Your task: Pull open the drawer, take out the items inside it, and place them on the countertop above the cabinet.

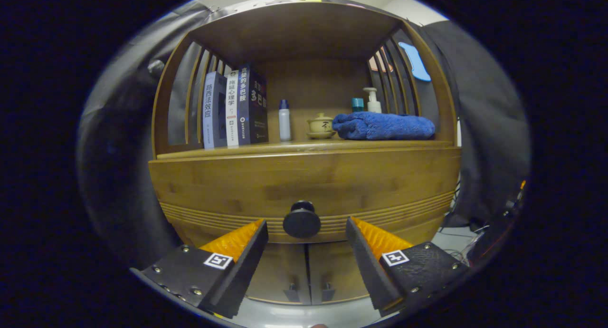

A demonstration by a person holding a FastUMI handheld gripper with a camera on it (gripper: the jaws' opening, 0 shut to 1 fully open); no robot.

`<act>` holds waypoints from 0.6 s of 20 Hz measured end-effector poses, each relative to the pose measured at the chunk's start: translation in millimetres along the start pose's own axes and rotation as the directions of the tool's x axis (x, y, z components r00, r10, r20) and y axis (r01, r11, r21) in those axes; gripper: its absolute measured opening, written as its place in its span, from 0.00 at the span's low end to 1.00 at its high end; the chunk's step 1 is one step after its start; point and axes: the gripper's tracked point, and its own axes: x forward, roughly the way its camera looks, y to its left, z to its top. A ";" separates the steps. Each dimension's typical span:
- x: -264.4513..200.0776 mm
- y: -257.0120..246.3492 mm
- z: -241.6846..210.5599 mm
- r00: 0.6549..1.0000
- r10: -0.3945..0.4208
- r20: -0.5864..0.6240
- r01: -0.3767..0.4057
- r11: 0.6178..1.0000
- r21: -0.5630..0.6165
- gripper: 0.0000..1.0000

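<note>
A wooden cabinet faces me, its drawer front (304, 183) shut, with a round black knob (301, 219) at the middle. My gripper (306, 226) is open, and the knob sits between the two fingertips without either touching it. Above the drawer runs the countertop (304, 146), under a wooden shelf hood. What the drawer holds is hidden.
On the countertop stand several books (232, 107) at the left, a small white bottle (284, 120), a lidded tea cup (320, 125), a folded blue towel (384, 126) and a pump bottle (372, 100) behind it. Two lower cabinet doors (308, 271) sit beneath the drawer.
</note>
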 end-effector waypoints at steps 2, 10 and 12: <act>16.3 -1.1 -0.6 1.000 -0.007 0.011 0.007 1.000 -0.021 0.73; 25.9 1.8 -1.4 0.999 -0.020 0.031 0.020 1.000 -0.001 0.44; 31.1 0.8 -4.5 0.999 -0.011 0.042 0.013 0.999 -0.050 0.44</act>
